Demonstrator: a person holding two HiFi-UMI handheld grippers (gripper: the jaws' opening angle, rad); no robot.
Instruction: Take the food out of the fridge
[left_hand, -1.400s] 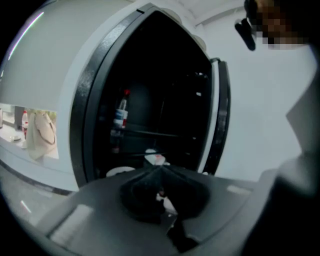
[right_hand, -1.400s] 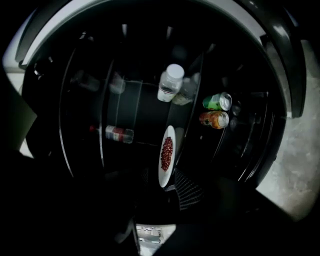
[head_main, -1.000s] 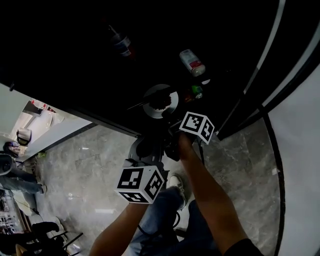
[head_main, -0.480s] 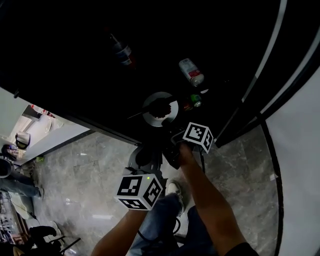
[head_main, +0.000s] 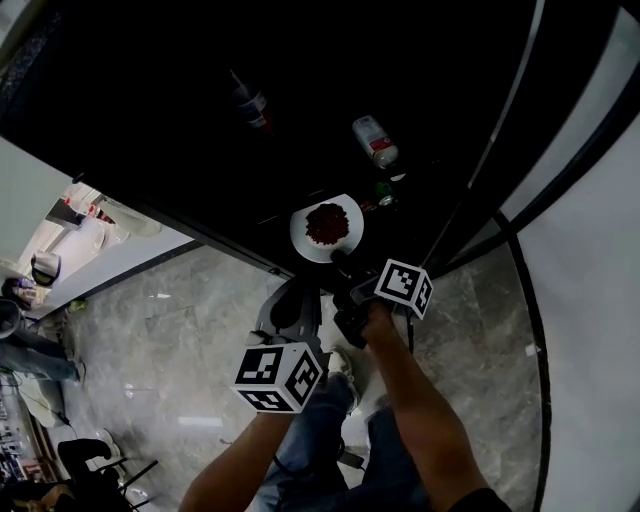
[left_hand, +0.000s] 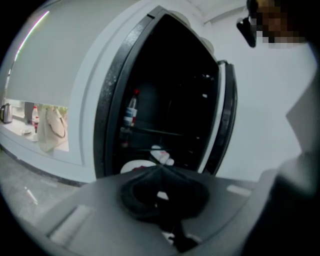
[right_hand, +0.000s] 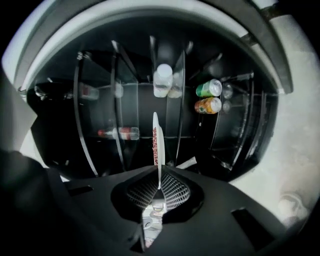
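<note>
The right gripper (right_hand: 159, 186), whose jaws have just been closing, is pinching the rim of a white plate (head_main: 322, 240) of dark red food (head_main: 328, 222) at the mouth of the open fridge (head_main: 180, 110), while the left gripper (left_hand: 160, 169), jaws pressed together on nothing, is hanging beside it.

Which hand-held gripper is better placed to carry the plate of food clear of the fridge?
Right. The right hand-held gripper is shut on the rim of the plate at the fridge mouth. The left hand-held gripper is shut, empty, and sits back from the plate.
</note>
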